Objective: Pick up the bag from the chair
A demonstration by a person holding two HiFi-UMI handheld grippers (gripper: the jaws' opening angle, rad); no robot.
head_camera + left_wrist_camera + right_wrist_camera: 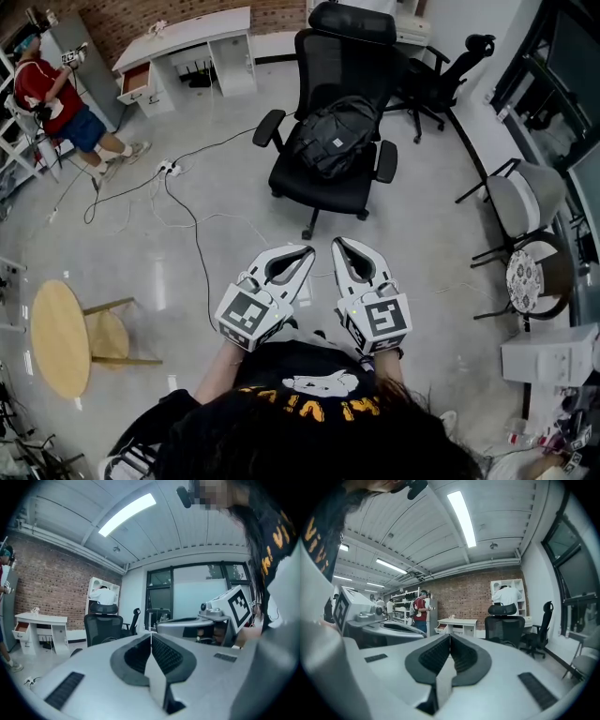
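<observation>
Far left on the floor, a person in a red shirt [47, 89] stands, and a black cable [197, 244] trails across the tiles. Low in the middle, the left claw [305, 253] is clenched on nothing, its tips meeting. Just beside it, the right claw [339, 246] is likewise clenched and empty. Well beyond both, the black backpack [336, 136] sits on the seat of the black office chair [319, 192], leaning against its backrest.
</observation>
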